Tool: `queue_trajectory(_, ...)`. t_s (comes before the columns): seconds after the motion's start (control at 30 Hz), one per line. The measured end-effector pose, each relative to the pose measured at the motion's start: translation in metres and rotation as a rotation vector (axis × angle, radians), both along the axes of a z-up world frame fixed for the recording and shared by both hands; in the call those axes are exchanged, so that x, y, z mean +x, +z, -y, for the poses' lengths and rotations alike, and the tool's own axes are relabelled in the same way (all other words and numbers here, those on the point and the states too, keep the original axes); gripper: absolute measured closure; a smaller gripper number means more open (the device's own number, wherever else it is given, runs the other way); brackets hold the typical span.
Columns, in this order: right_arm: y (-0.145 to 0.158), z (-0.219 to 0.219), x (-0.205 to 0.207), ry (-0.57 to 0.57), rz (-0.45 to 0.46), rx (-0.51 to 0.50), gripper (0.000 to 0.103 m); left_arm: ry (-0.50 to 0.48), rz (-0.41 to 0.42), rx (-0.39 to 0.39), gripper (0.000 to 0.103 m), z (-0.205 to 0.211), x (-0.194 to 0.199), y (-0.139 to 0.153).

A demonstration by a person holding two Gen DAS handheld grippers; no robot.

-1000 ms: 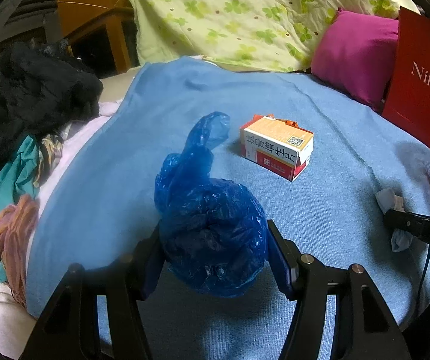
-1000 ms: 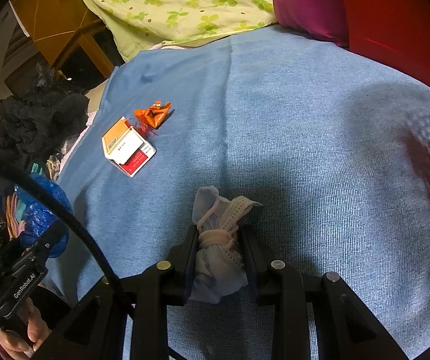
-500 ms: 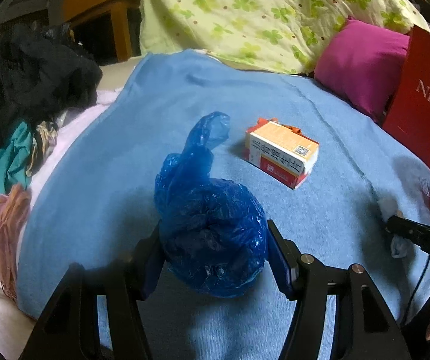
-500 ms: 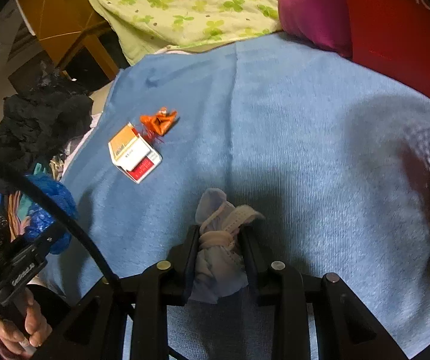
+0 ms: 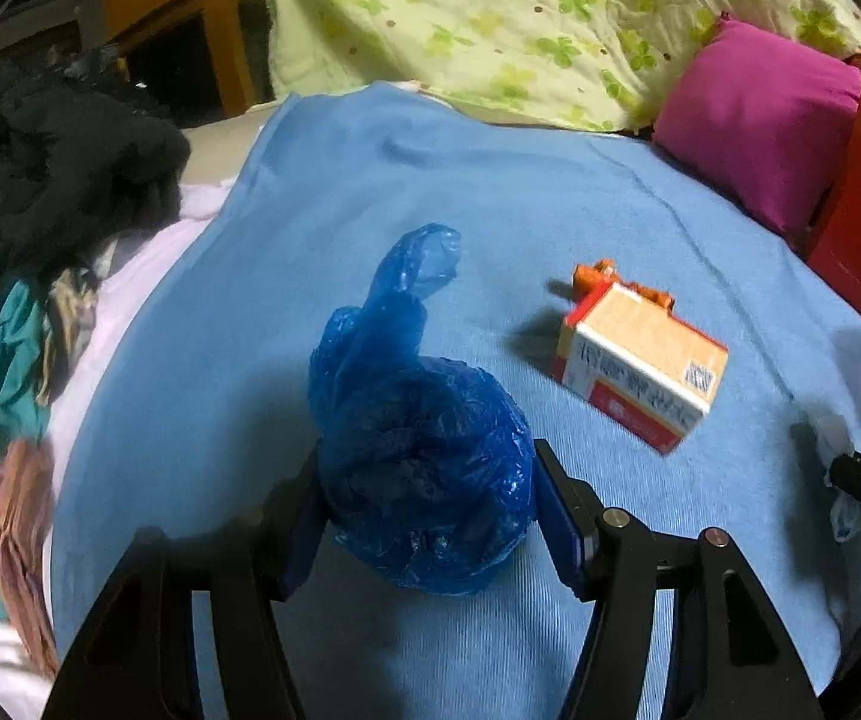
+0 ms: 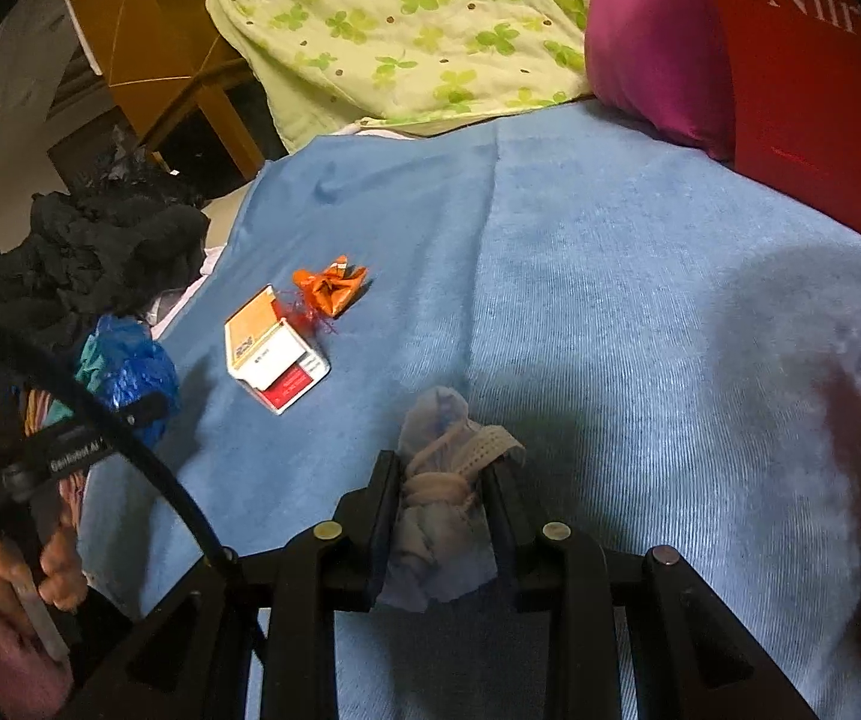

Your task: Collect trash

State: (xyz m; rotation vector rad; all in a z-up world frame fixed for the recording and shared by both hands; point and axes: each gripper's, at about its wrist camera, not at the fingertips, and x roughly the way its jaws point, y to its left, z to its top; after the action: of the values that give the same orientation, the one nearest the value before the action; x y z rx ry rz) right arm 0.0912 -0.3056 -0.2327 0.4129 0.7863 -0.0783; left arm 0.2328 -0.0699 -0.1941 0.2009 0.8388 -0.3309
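My left claw [image 5: 427, 516] is matte black, two angled arms with triangular cut-outs and a round silver screw head on each, and its pads look blue. My right claw [image 6: 441, 501] has the same black build, silver screws and black pads. In the right view a black cable [image 6: 130, 444] arcs past a black handle printed in white lettering, gripped by my left hand [image 6: 22, 570].

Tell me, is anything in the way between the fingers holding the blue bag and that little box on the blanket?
Nothing visible is. The left gripper already holds the blue bag. Only bare blue blanket lies between it and the box. The orange wrapper sits behind the box, not in front.
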Motion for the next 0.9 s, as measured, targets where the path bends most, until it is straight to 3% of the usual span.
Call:
queue_trajectory(0.13, 0.005, 0.003, 0.010, 0.013, 0.024, -0.025, 0.072, -0.022, -0.029, -0.064, 0.026, -0.005, 0.019, -0.002)
queue_trajectory(0.27, 0.007, 0.005, 0.017, 0.014, 0.043, -0.031, 0.072, -0.037, -0.024, -0.096, 0.026, -0.005, 0.026, -0.001)
queue_trajectory(0.37, 0.005, 0.007, 0.016, 0.006, 0.048, -0.027, 0.072, -0.056, 0.003, -0.180, 0.023, -0.016, 0.022, 0.012)
queue_trajectory(0.5, 0.002, 0.011, 0.014, -0.009, 0.046, -0.028, 0.072, -0.013, 0.054, -0.289, 0.019, -0.045, 0.022, 0.028)
queue_trajectory(0.63, -0.003, 0.012, 0.015, -0.015, 0.039, -0.029, 0.072, 0.144, 0.094, -0.254, 0.018, -0.076, 0.037, 0.022)
queue_trajectory(0.73, -0.005, 0.009, 0.016, -0.010, 0.033, -0.043, 0.072, 0.309, 0.062, -0.143, 0.018, -0.094, 0.058, -0.002)
queue_trajectory(0.9, -0.009, 0.005, 0.019, -0.007, 0.022, -0.060, 0.072, 0.374, -0.022, -0.035, 0.018, -0.087, 0.079, -0.033)
